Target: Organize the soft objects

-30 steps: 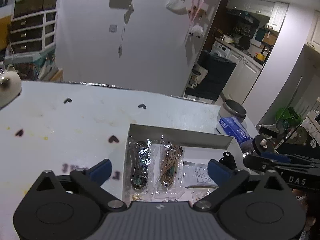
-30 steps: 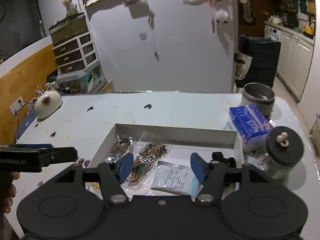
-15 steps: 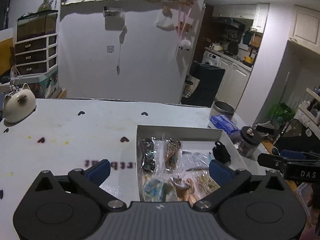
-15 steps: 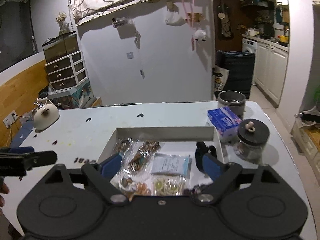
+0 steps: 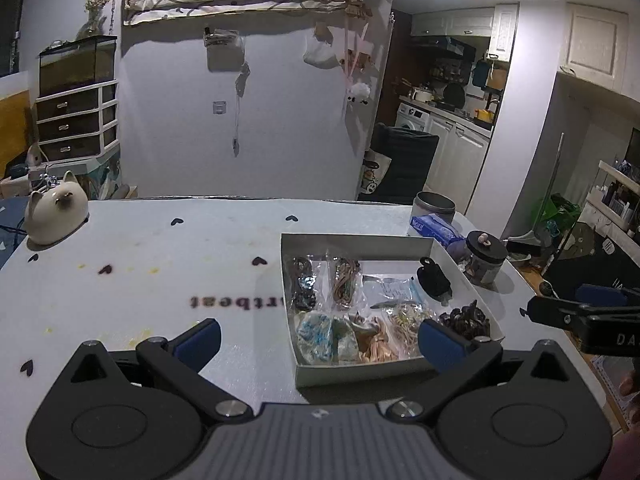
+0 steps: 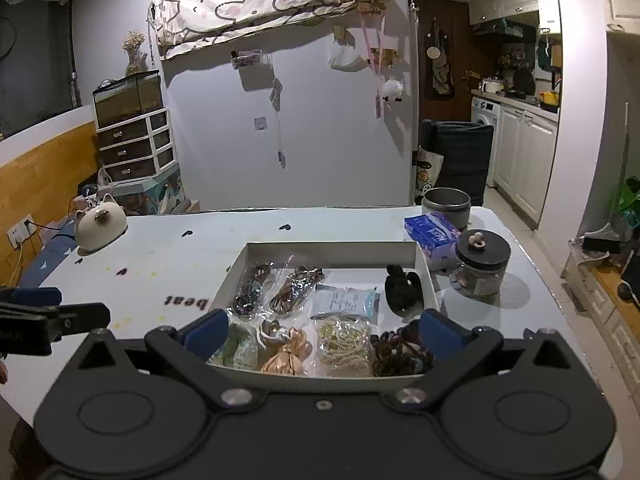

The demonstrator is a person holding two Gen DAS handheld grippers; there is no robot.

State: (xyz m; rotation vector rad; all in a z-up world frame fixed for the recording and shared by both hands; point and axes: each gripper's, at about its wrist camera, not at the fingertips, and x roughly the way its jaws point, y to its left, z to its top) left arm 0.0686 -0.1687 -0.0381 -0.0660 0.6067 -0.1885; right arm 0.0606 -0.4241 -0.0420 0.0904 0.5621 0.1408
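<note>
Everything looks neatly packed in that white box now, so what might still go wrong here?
Three things, I'd guess. The white box is full of slippery plastic packets, so grabbing one may drag its neighbours out. The dark tangle of hair ties sits loose in the near corner and could snag on the right gripper, whose fingers are opening with nothing between them. The glass jar stands just right of the box, where a careless sweep might knock it.
</note>
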